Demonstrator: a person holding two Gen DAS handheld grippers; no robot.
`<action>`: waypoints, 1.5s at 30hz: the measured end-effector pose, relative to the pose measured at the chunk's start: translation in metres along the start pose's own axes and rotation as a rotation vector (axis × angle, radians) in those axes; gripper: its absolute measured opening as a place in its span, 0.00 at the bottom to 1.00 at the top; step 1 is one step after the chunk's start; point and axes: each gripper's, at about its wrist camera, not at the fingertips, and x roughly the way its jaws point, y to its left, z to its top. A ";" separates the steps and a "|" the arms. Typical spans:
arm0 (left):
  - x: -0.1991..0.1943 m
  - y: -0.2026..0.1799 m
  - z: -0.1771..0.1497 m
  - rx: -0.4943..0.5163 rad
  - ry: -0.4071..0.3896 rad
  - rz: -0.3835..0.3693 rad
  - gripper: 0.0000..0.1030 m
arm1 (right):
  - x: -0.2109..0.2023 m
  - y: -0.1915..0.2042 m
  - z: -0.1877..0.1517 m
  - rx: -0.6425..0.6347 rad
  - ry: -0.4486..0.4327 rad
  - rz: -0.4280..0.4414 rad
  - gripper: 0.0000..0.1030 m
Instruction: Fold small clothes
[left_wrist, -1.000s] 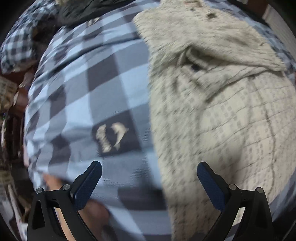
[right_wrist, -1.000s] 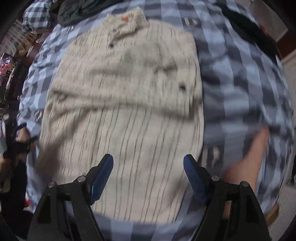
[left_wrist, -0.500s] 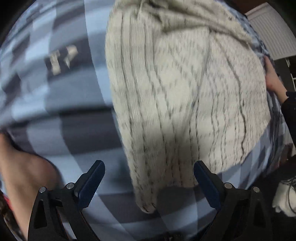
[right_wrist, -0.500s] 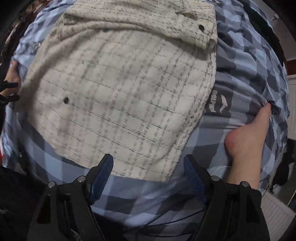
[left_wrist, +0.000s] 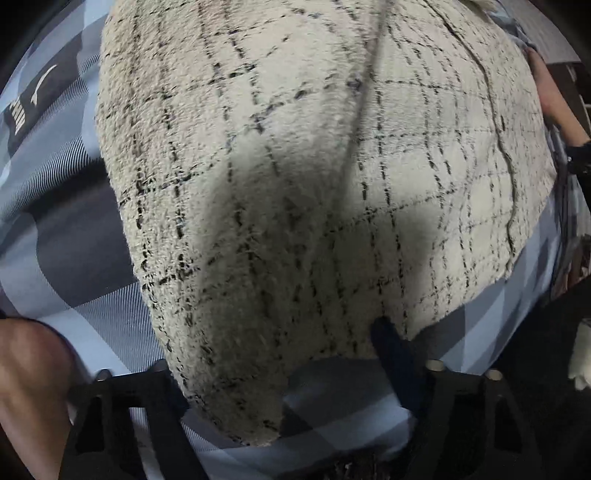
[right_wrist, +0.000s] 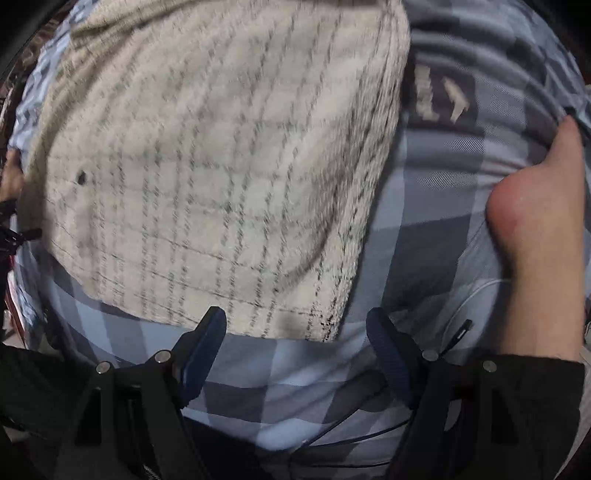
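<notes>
A cream fuzzy garment (left_wrist: 314, 166) with thin black check lines lies spread on a blue and grey checked bedsheet (left_wrist: 74, 240). My left gripper (left_wrist: 291, 332) points down at its lower left hem corner. The jaws are closing with that corner between them. One blue finger (left_wrist: 388, 343) touches the hem, and the cloth hides the other. In the right wrist view the garment (right_wrist: 221, 155) has a black button (right_wrist: 80, 178). My right gripper (right_wrist: 295, 321) hovers open just over the lower right hem corner (right_wrist: 325, 325), apart from it.
A person's bare foot (right_wrist: 535, 240) rests on the bedsheet (right_wrist: 443, 221) right of the garment, with a thin white cable (right_wrist: 476, 291) beside it. Another bare limb (left_wrist: 29, 369) shows at the lower left. A hand (left_wrist: 546, 85) is at the garment's right edge.
Both grippers have dropped toward the garment's lower hem, which now looms larger. The left jaws have narrowed around the hem corner. The right jaws keep the same width.
</notes>
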 end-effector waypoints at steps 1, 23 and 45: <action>-0.001 0.000 0.000 -0.006 -0.004 -0.006 0.56 | 0.009 -0.002 0.000 0.003 0.014 -0.004 0.73; -0.128 -0.004 -0.003 -0.109 -0.226 -0.065 0.06 | -0.023 -0.002 0.004 0.055 -0.223 0.131 0.03; -0.222 -0.078 -0.142 -0.182 -0.306 -0.098 0.05 | -0.163 -0.040 -0.142 0.316 -0.583 0.572 0.02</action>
